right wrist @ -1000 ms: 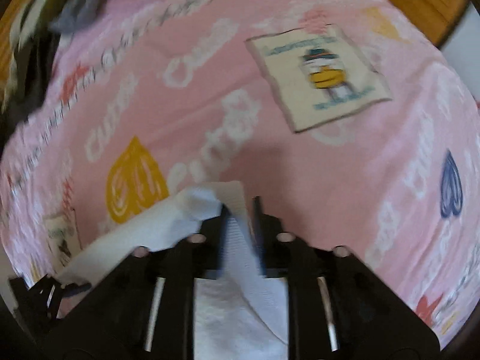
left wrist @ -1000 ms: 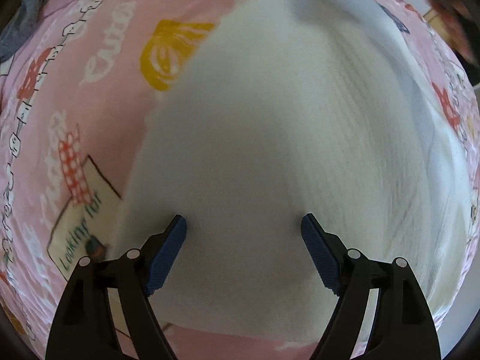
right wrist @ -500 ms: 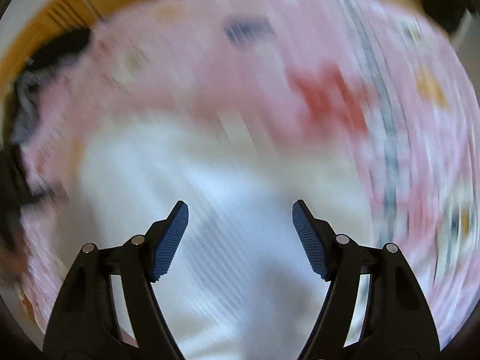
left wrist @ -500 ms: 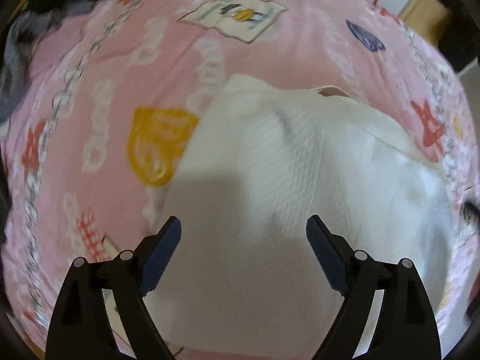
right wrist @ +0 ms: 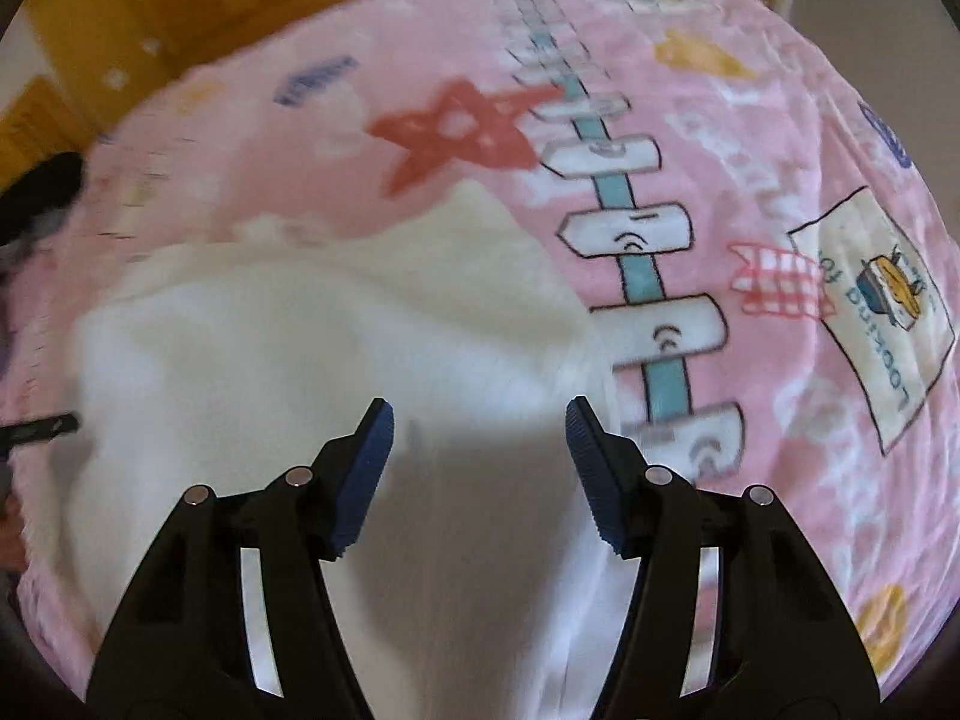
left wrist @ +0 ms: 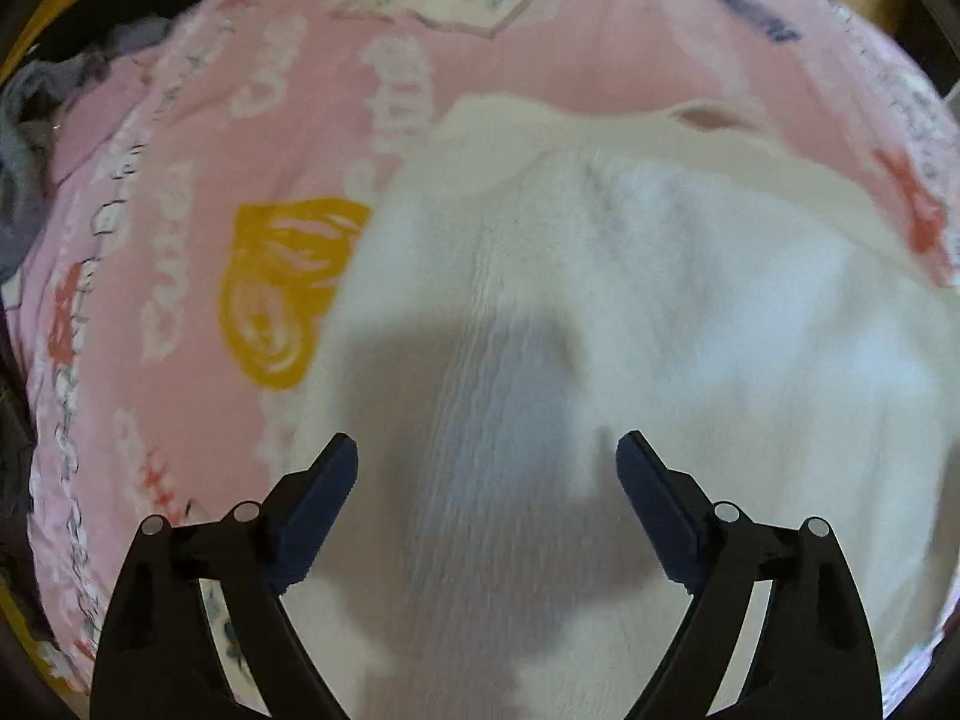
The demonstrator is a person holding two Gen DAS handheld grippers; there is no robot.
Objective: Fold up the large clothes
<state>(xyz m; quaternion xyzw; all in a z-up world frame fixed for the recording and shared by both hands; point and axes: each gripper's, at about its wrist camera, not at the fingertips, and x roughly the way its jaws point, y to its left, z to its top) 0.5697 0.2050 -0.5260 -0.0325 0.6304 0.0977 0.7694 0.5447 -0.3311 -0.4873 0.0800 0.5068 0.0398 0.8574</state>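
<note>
Looking down from the left wrist camera, the left gripper (left wrist: 486,468) hangs over a white ribbed knit garment (left wrist: 630,312) with its jaws set wide apart and nothing between the blue pads. Its jaws have just been opening a little further. The garment lies folded on a pink fleece blanket printed with white words and cartoon patches (left wrist: 180,192), filling the middle and right of the picture. A grey shadow falls across the cloth between the fingers. To the left of the garment the blanket shows a yellow heart-shaped print (left wrist: 282,288), partly covered by the garment's left edge. At the far edge of the garment there is a small opening (left wrist: 702,118), perhaps a neckline, though blur makes that uncertain. A heap of dark grey and black clothes (left wrist: 72,66) sits at the upper left, beyond the blanket's edge.

From the right wrist camera, the right gripper (right wrist: 480,438) also points down at the white garment (right wrist: 288,336), near its right-hand edge. Its jaws stand moderately apart, empty, and have just been closing somewhat. The blanket (right wrist: 750,138) spreads to the right, carrying a red star print (right wrist: 456,126), a blue-and-white ladder-like stripe (right wrist: 642,276) and a cream cartoon patch with lettering (right wrist: 882,306). An orange-brown wooden surface (right wrist: 150,6) shows beyond the blanket at the upper left.
</note>
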